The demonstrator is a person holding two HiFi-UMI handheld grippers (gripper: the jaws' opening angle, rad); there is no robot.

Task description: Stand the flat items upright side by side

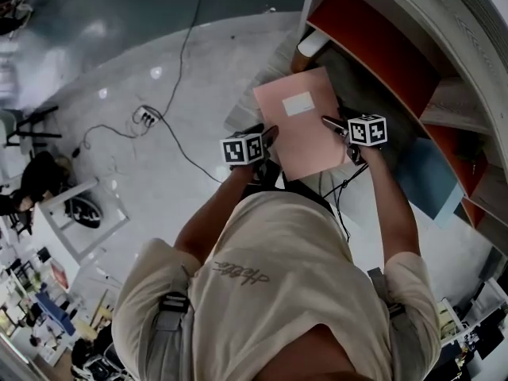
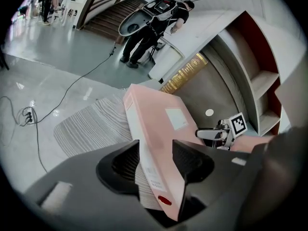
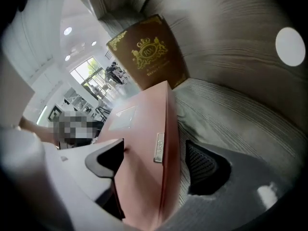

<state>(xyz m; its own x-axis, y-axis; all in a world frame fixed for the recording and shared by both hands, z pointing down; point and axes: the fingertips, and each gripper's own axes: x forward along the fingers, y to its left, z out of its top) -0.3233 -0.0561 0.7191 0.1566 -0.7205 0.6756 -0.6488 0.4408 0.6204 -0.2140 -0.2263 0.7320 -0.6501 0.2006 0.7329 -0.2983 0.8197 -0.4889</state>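
A pink box file (image 1: 305,121) with a white label lies tilted between both grippers, in front of a curved shelf. My left gripper (image 1: 268,140) grips its near left corner. In the left gripper view the file (image 2: 156,129) fills the gap and both pads (image 2: 192,160) touch it. My right gripper (image 1: 340,127) straddles the file's right edge. In the right gripper view the file (image 3: 144,153) touches one pad (image 3: 108,160), while the other pad stands clear of its edge, so this gripper is open. A grey striped flat item (image 2: 89,124) lies under the file.
A brown book with a gold crest (image 3: 147,52) stands upright against the shelf's back wall. The shelf unit (image 1: 377,50) has red panels and white dividers. A blue panel (image 1: 429,177) lies to the right. Cables (image 1: 171,125) trail over the floor at left, where a person (image 2: 147,30) bends.
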